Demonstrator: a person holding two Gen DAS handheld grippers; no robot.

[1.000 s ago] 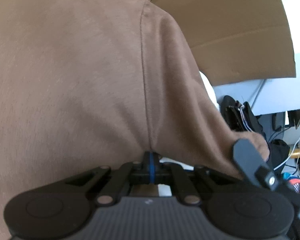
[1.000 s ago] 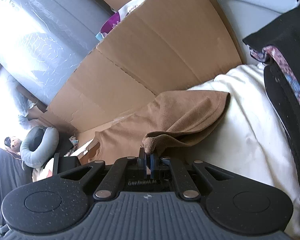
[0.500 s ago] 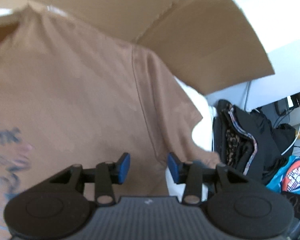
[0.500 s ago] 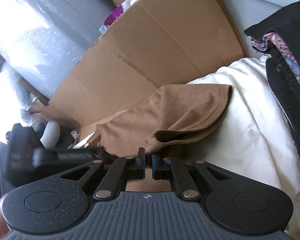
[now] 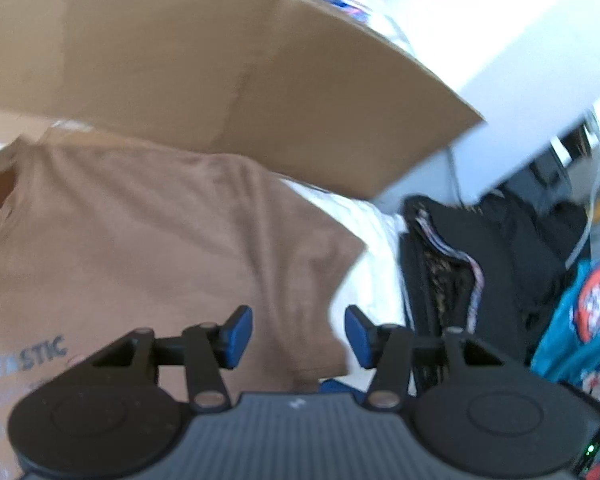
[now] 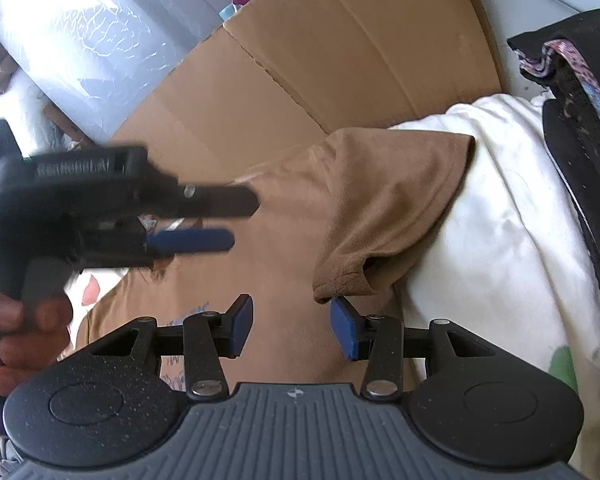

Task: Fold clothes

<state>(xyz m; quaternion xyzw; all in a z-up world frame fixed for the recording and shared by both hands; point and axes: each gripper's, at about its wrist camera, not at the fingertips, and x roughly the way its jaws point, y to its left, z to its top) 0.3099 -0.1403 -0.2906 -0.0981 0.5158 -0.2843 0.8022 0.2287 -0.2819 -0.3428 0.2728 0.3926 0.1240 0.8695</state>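
Here both grippers, left gripper (image 5: 298,336) and right gripper (image 6: 291,326), gape wide over the brown shirt (image 6: 284,248), cardboard (image 6: 340,60) behind.

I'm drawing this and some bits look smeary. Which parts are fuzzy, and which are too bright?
Left wrist view: the cardboard and shirt are smeared, and the wall glares white. Right wrist view: the left tool is blurred, the shirt is sharp, and the plastic wrap shines bright.
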